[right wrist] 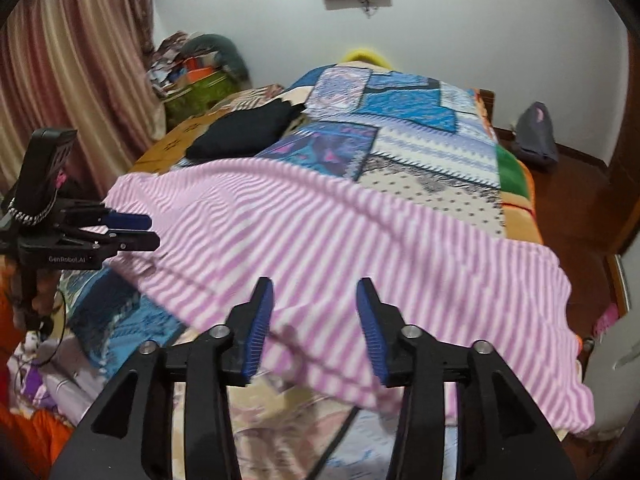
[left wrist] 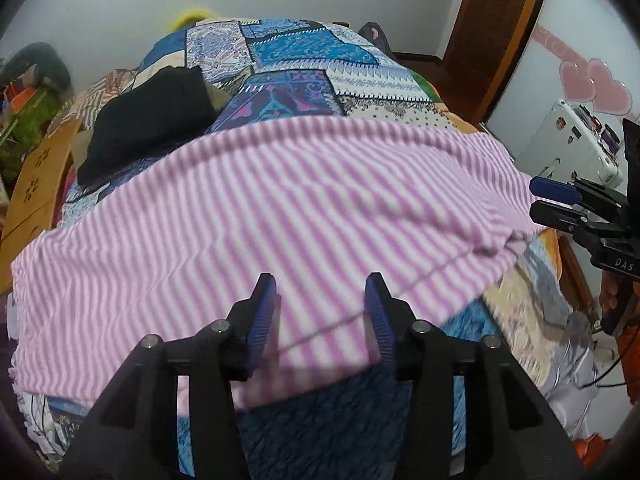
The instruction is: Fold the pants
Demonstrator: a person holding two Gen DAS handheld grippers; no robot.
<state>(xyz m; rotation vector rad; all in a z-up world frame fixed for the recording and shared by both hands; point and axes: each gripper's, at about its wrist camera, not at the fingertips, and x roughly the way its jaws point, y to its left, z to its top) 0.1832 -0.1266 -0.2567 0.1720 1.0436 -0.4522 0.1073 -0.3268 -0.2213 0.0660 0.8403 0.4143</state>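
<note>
A: What is under the fingers now?

B: The bed (right wrist: 516, 208) with its patchwork cover carries everything. The striped pink pants (left wrist: 280, 208) lie across it, spread wide in front of both pairs of fingers, and their near edge comes between the fingers in each wrist view.

A: Do the grippers hold the cloth?

B: No. The left gripper (left wrist: 320, 312) has its fingers spread and holds nothing; the near hem lies just below them. The right gripper (right wrist: 316, 316) is spread too, over the near edge at its own side.

A: So which step is this?

B: I judge that a fold is about to begin: both grippers stand at the near edge, not gripping yet. The next move calls for going down and pinching the edge at both places together. The black folded garment (left wrist: 148, 120) lies beyond the pants, to the left of the fingers.
</note>
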